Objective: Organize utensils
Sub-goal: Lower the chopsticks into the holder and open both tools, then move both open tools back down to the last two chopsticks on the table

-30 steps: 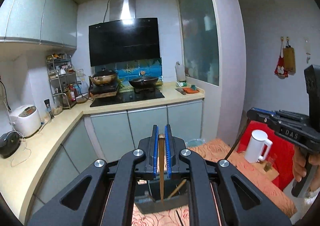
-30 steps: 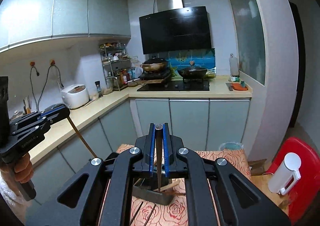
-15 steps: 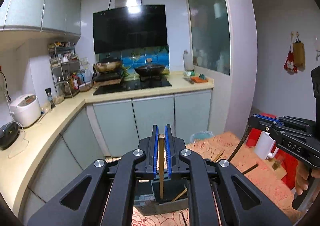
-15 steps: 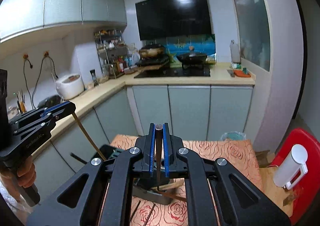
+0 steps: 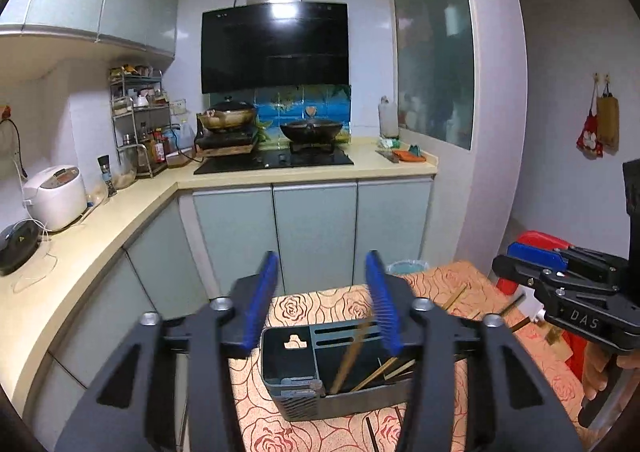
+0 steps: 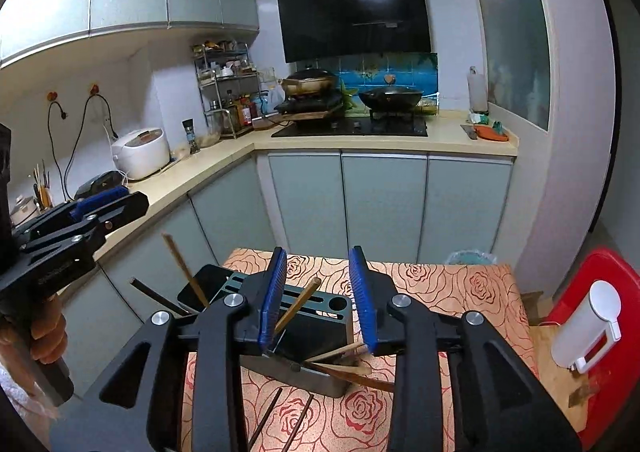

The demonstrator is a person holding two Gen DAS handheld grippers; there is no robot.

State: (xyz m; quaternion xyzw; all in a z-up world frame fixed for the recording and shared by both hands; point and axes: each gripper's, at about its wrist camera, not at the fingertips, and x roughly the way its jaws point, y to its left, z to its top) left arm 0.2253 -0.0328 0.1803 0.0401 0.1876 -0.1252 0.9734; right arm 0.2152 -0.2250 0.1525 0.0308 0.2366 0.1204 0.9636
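A grey utensil holder (image 5: 320, 372) stands on the rose-patterned tablecloth (image 5: 320, 304), also in the right wrist view (image 6: 316, 316). My left gripper (image 5: 326, 292) is open above it; a wooden chopstick (image 5: 350, 360) stands blurred in the holder between its jaws. My right gripper (image 6: 318, 292) is open above the holder; a wooden chopstick (image 6: 298, 308) leans loose between its pads. Several chopsticks (image 6: 336, 356) lie in the holder. Each gripper shows in the other's view, the right gripper (image 5: 560, 284) and the left gripper (image 6: 92, 220).
Dark chopsticks (image 6: 280, 416) lie on the cloth in front of the holder. A white jug (image 6: 588, 328) stands on a red stool (image 6: 612, 280) at the right. A phone (image 6: 204, 288) lies left of the holder. Kitchen counter (image 5: 80, 244) and cabinets behind.
Both grippers were shut on a chopstick each and have opened. The chopsticks have dropped into the holder. Both grippers have come lower and closer over the holder.
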